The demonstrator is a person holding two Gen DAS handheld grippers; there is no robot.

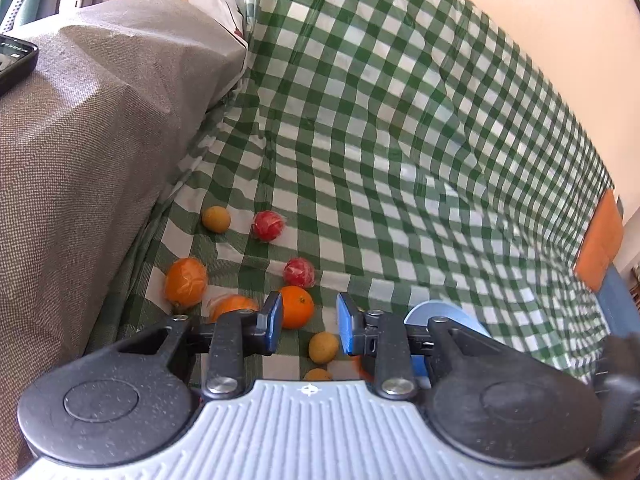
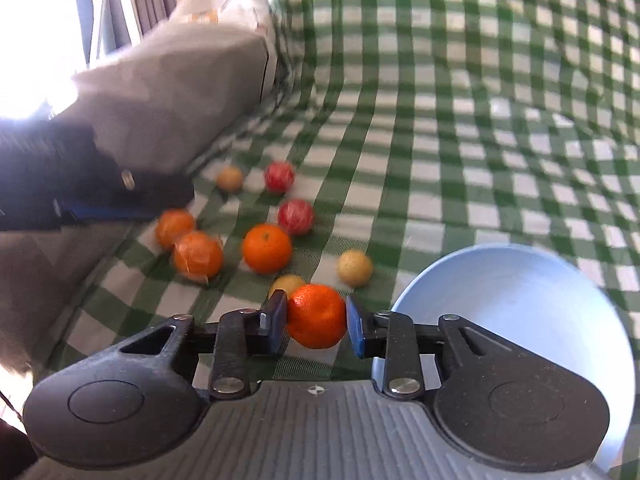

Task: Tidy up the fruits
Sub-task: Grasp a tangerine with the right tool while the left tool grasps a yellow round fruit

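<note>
Green-white checked cloth (image 2: pixel 440 128) over sofa seat and back; grey cushion (image 1: pixel 100 128) at left.

Right gripper (image 2: pixel 317 320): jaws narrow, blue pads pressed on both sides of held mandarin (image 2: pixel 317 316). Light-blue bowl (image 2: pixel 520 300) just right of jaws, empty as seen.

Ahead of right jaws: loose oranges (image 2: pixel 267 248), two red fruits (image 2: pixel 295 216), small yellow-brown fruits (image 2: pixel 355 268).

Left gripper (image 1: pixel 308 326): jaws slightly apart, nothing gripped; orange (image 1: pixel 298 306) and small yellow fruit (image 1: pixel 323 347) lie on cloth beyond gap.
</note>
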